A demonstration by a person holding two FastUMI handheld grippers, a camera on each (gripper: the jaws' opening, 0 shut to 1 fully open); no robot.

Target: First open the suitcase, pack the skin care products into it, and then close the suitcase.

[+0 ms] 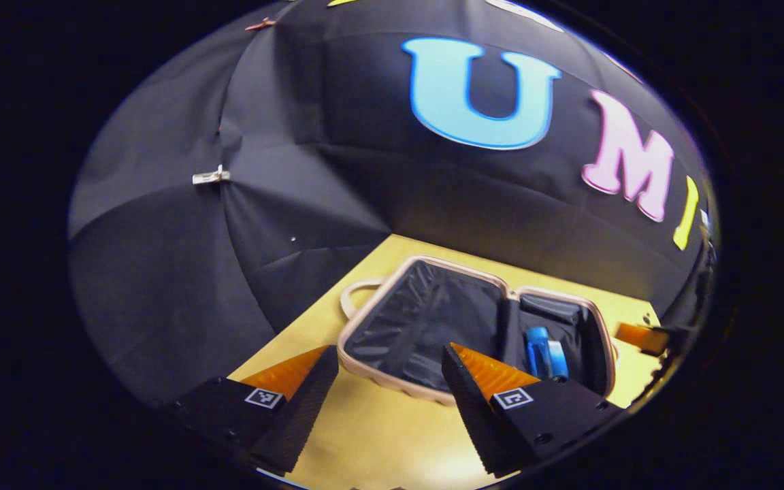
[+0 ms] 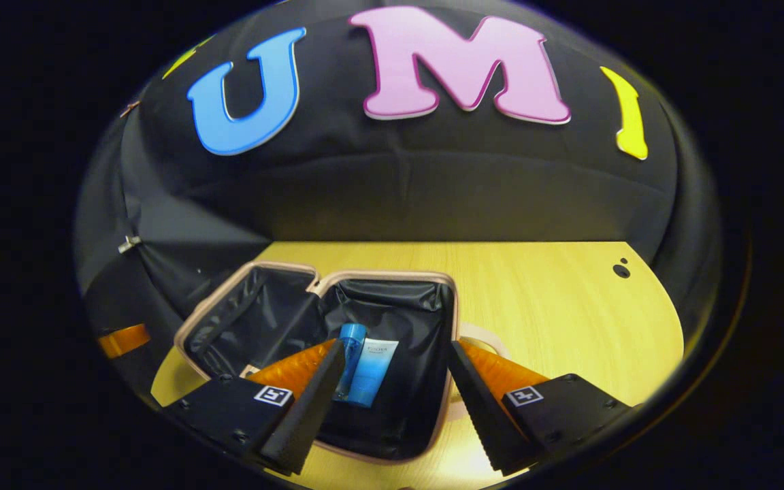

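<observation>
I can read nothing here: the print on the tube (image 2: 371, 371) in the suitcase (image 2: 392, 299) is too small.

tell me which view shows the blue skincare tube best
The right gripper view: the blue tube lies face-up in the open suitcase, beside a blue bottle. The left gripper view catches the tube only edge-on, partly behind a finger.

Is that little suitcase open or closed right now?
Open. The suitcase lies spread flat on the table, both dark-lined halves facing up, with a blue bottle and a tube lying inside one half.
</observation>
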